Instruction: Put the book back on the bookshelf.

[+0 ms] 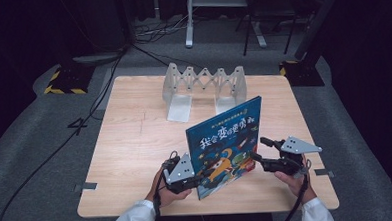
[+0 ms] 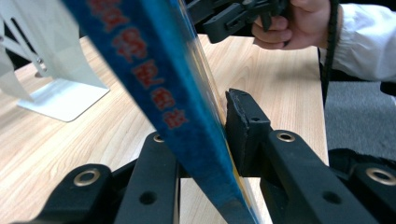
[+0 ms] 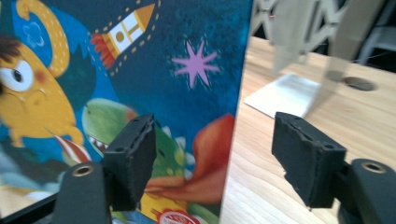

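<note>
On the wooden table [image 1: 135, 143], seen from above, one blue picture book [image 1: 225, 141] stands upright in front of one white accordion rack [image 1: 203, 85], with my left gripper [image 1: 197, 180] at its near lower corner and my right gripper [image 1: 258, 148] just beside its right edge. Along my left jaws, both pads are clamped on the book's spine [image 2: 187, 135]. Along my right jaws, the pads stand apart, holding nothing; the book's cover [image 3: 140, 70] lies behind the left pad.

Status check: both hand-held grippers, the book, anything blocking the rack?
Left hand-held gripper clamped on book at its spine edge. Right hand-held gripper open, pads off. Book upright. Path to rack clear.
</note>
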Available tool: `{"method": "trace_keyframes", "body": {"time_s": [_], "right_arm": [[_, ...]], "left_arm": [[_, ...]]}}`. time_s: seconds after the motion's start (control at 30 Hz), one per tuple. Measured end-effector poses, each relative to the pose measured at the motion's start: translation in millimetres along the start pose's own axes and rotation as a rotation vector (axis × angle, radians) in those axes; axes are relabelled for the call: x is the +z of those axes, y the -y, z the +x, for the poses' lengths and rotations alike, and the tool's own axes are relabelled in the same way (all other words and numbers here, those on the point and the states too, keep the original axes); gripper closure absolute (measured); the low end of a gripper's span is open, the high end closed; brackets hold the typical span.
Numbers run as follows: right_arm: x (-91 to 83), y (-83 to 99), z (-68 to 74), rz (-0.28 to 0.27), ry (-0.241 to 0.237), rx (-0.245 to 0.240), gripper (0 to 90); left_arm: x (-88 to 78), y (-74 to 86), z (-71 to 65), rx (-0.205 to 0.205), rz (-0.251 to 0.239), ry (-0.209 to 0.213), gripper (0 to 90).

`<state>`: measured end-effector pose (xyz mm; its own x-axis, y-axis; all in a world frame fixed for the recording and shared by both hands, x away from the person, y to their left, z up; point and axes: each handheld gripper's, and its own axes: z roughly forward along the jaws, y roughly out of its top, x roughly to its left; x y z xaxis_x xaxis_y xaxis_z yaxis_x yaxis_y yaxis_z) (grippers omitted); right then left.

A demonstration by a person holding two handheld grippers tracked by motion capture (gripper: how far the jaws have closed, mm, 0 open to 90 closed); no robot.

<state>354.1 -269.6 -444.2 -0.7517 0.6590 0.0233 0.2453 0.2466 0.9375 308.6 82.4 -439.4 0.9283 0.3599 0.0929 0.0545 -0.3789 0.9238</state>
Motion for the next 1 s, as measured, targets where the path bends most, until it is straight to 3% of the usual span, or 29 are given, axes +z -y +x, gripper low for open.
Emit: {"method": "trace_keyframes", "body": {"time_s": [0.1, 0.13, 0.2, 0.23, 0.27, 0.33, 0.43, 0.77, 1.0], "right_arm": [[1.9, -1.8, -2.6, 0.001, -0.022, 0.011, 28.1], [4.5, -3.2, -4.2, 0.008, -0.065, 0.008, 23.7], [5.9, -4.5, -4.7, 0.011, -0.078, 0.004, 24.0], [7.0, -5.8, -5.0, 0.008, -0.093, 0.009, 24.5], [9.4, -7.5, -4.2, 0.011, -0.132, 0.005, 34.6], [10.5, -7.3, -1.1, 0.017, -0.138, -0.014, 33.7], [10.7, -6.3, 7.4, 0.049, -0.075, -0.092, 35.5], [16.3, -9.6, 3.3, 0.051, -0.063, -0.064, 35.4], [25.3, -13.1, -1.3, 0.048, -0.057, -0.043, 34.7]], "left_arm": [[0.4, -1.8, -1.1, 0.016, 0.001, 0.000, 76.9], [0.8, -3.2, -2.4, 0.024, 0.002, -0.007, 77.4], [0.9, -3.5, -1.9, 0.027, 0.002, -0.013, 78.0], [1.1, -3.5, -1.0, 0.028, -0.003, -0.021, 78.9], [2.2, -3.1, -0.5, 0.014, -0.010, -0.035, 80.6], [2.6, -3.0, -0.1, 0.015, -0.011, -0.040, 81.5], [4.3, -2.7, -1.1, 0.037, -0.011, -0.059, 82.4], [10.5, 0.3, 6.9, 0.004, -0.070, -0.094, 80.0], [11.5, 2.8, 19.9, -0.053, -0.095, -0.058, 80.4]]}}
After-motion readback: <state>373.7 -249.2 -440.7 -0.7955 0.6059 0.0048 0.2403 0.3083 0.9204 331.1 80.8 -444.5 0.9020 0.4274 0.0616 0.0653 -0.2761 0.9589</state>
